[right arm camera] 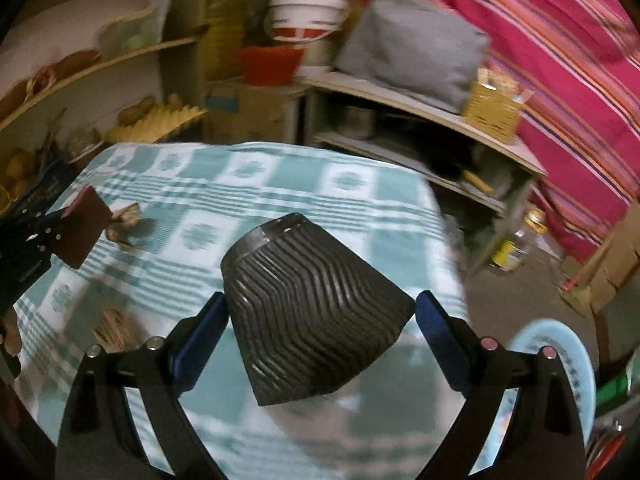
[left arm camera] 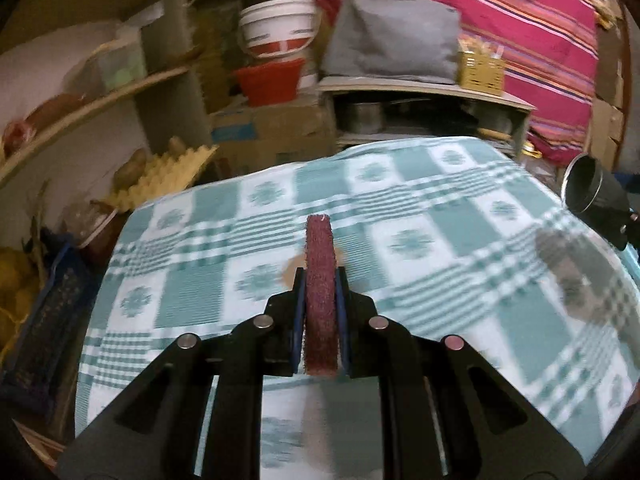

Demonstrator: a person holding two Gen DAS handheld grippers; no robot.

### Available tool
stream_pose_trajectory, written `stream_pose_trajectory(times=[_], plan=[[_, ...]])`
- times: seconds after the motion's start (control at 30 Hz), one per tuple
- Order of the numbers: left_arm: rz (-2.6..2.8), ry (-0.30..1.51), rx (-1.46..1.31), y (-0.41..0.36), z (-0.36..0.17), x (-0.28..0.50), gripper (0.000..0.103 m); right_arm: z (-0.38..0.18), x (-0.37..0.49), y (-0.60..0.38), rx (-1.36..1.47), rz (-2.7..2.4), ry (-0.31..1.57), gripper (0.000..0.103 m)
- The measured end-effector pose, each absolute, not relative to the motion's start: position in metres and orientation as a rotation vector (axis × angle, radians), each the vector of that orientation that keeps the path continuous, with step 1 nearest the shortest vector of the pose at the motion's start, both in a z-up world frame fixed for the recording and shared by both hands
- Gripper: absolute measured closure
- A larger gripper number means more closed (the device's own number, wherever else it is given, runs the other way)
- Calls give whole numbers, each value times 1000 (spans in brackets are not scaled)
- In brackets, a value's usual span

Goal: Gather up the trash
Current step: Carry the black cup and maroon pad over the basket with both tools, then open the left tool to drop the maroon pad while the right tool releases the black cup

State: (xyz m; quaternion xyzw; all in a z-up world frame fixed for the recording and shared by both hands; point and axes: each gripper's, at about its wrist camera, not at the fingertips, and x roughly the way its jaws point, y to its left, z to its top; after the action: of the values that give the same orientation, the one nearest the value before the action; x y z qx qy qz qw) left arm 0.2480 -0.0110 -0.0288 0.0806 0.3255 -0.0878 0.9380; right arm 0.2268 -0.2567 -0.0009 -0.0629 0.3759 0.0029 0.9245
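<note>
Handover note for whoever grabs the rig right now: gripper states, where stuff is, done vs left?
Left gripper: shut on the maroon scrub pad, held on edge above the checked tablecloth.
Right gripper: shut on the ribbed black bin, tilted, mouth facing away over the table.
Trash: brown crumpled scrap just beyond the pad; a second brown scrap near the table's left side.
Done: both tools in hand.
Left: probably sweep both scraps into the bin. Its contents are hidden.
</note>
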Motion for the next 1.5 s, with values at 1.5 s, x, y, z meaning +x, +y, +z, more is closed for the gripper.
stream_pose_trajectory(times=[1.5], plan=[[-622,668,200,-428,-17,175,89,-24,90,-589,209,-375,751,11]])
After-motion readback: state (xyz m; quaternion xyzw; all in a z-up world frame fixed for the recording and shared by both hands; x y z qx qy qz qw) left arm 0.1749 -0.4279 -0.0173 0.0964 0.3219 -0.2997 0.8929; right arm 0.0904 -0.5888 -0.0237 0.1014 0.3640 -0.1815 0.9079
